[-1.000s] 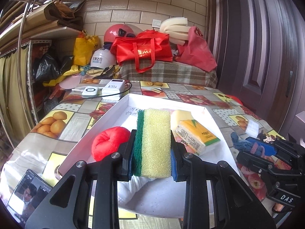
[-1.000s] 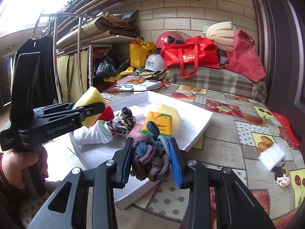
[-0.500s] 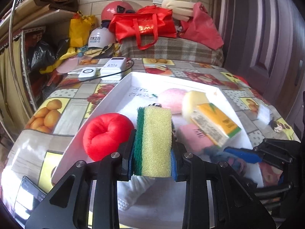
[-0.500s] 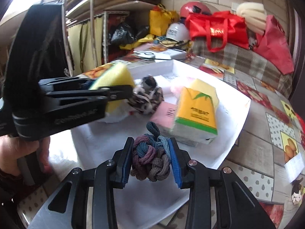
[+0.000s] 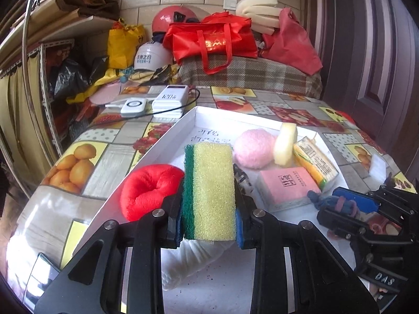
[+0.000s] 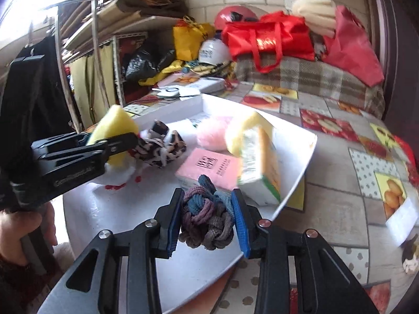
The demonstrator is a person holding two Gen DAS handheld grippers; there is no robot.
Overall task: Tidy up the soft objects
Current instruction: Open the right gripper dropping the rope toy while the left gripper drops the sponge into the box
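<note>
Left wrist view, sponge (image 5: pixel 209 191) clamped in left hand-held gripper (image 5: pixel 208 225)

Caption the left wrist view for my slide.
Left tool clamps a yellow-green sponge over the white tray of soft items.

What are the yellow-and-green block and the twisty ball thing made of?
The yellow-and-green block looks like sponge foam: tiny pores, with a rougher green scrubbing layer on one side. The twisty ball looks like soft woven cord, probably cotton, knotted in purple, blue and grey strands.
</note>
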